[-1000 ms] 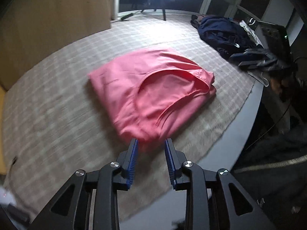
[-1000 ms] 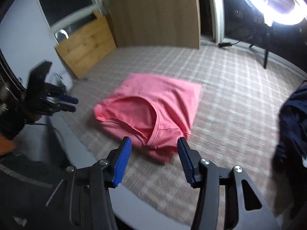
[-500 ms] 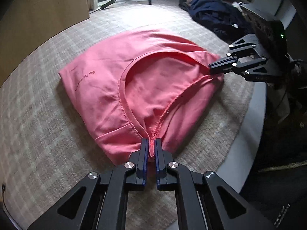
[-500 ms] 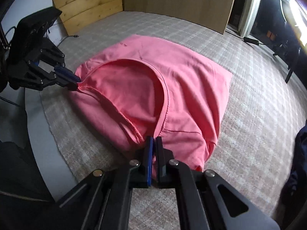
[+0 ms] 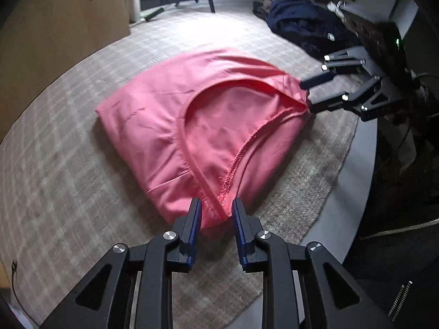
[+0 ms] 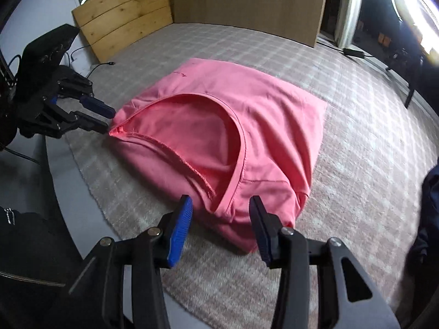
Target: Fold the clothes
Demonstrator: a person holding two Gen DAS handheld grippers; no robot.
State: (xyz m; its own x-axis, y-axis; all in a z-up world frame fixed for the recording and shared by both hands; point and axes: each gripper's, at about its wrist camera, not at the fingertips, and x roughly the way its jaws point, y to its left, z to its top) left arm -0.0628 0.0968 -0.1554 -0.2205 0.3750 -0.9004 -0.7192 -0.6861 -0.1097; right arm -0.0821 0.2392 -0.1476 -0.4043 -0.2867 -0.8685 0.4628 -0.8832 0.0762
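Note:
A pink garment [image 5: 205, 115] lies folded on the checked cloth, its curved neckline seam facing up. My left gripper [image 5: 216, 208] is open, and the garment's near corner sits loosely between the blue pads. In the right wrist view the same garment [image 6: 247, 115] fills the middle. My right gripper [image 6: 221, 205] is open wide around its near corner. Each view also shows the other tool at the opposite corner: the right gripper [image 5: 307, 90] and the left gripper [image 6: 107, 120], both with fingers apart.
A checked beige cloth [image 5: 68, 164] covers the round grey table [image 5: 356, 170], whose edge runs close to both grippers. A heap of dark clothes [image 5: 301, 27] lies at the far right. Wooden boards [image 6: 123, 30] lean at the back.
Both grippers were shut on the garment's near corners half a second ago; both have now opened and let go. The garment rests on the cloth.

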